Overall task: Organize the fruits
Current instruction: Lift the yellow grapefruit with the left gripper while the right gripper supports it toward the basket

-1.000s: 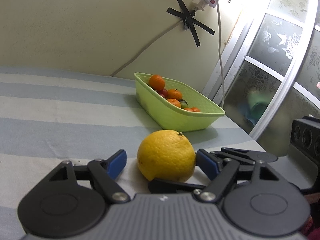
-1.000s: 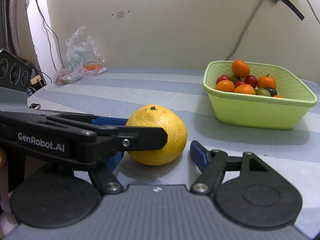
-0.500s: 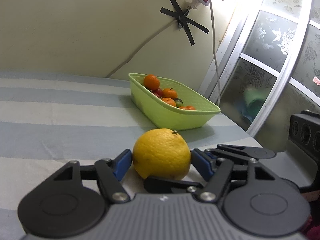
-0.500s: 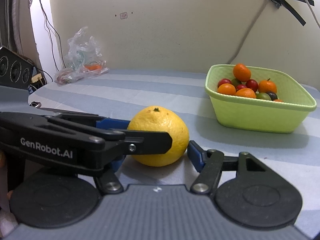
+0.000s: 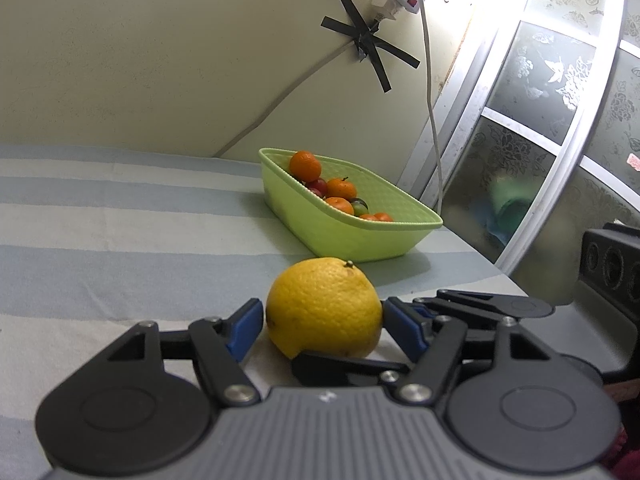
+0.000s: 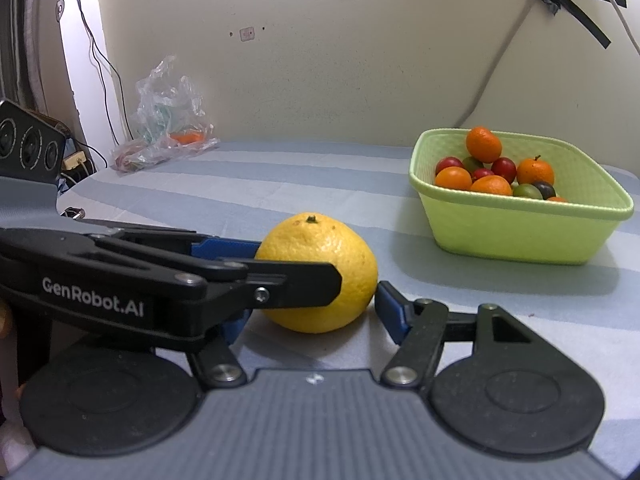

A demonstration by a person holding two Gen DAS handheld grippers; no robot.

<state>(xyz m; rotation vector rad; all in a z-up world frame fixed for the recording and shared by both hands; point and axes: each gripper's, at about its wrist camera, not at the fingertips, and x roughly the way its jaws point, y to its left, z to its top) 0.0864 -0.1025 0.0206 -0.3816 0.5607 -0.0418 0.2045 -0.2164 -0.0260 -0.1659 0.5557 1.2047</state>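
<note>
One big yellow fruit (image 5: 324, 310) sits on the striped blue and white cloth (image 5: 100, 240), in front of one green basket (image 6: 520, 236) by the cream wall. Inside the basket are five small oranges (image 6: 483, 144), three red fruits and some darker ones. The left gripper (image 5: 320, 326) and right gripper (image 6: 310, 304) both squeeze the fruit, and the left one reads "GenRobot.AI".

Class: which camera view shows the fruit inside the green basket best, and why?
The right wrist view: it looks into the green basket over its near rim, showing the small fruits, orange, red, green and dark. The left wrist view shows the basket at a slant, its near wall hiding most fruit.
</note>
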